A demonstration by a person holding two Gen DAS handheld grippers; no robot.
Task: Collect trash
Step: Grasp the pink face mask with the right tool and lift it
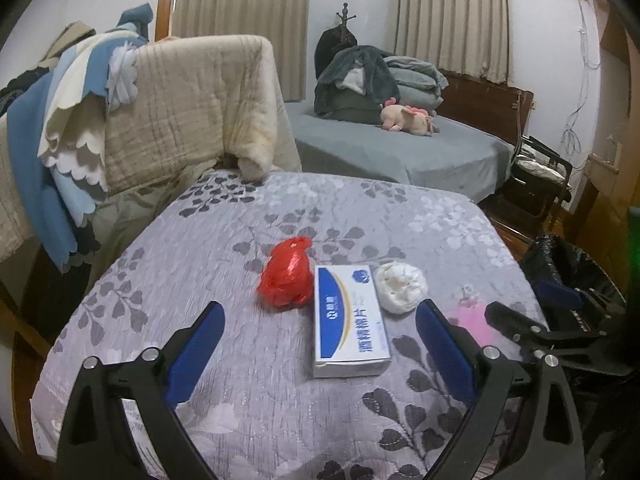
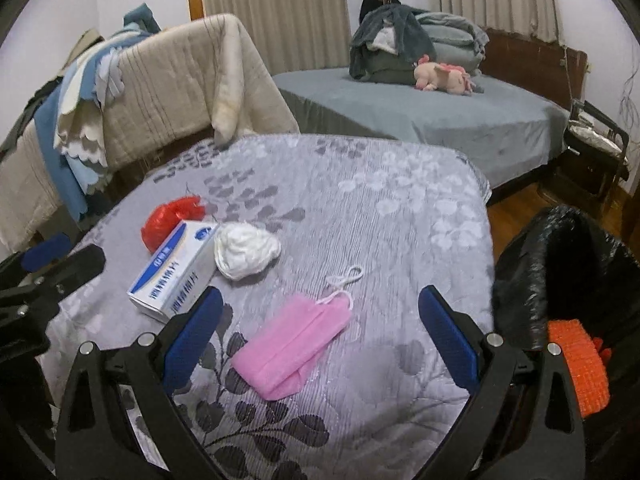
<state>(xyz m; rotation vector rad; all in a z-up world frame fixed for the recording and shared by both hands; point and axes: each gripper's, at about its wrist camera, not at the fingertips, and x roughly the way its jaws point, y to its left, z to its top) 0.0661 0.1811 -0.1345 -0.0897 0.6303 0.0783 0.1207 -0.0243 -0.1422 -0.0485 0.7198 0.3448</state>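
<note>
Trash lies on a grey leaf-patterned bedspread (image 1: pixel 280 408) (image 2: pixel 380 240). A crumpled red plastic bag (image 1: pixel 288 274) (image 2: pixel 168 218), a white and blue box (image 1: pixel 350 320) (image 2: pixel 176 270), a white tissue wad (image 1: pixel 402 286) (image 2: pixel 246 250) and a pink face mask (image 2: pixel 294 346) (image 1: pixel 474 322) rest there. My left gripper (image 1: pixel 320 320) is open, its fingers either side of the box and short of it. My right gripper (image 2: pixel 320 312) is open just above the mask. A bin lined with a black bag (image 2: pixel 560 268) (image 1: pixel 568 268) stands to the right.
An orange mesh item (image 2: pixel 578 364) sits in the bin. A chair draped with beige and blue blankets (image 1: pixel 160 112) stands beyond the bedspread at left. A grey bed (image 2: pixel 420 120) with piled clothes and a pink plush toy (image 2: pixel 444 76) lies behind. Wooden floor (image 2: pixel 516 208) shows at right.
</note>
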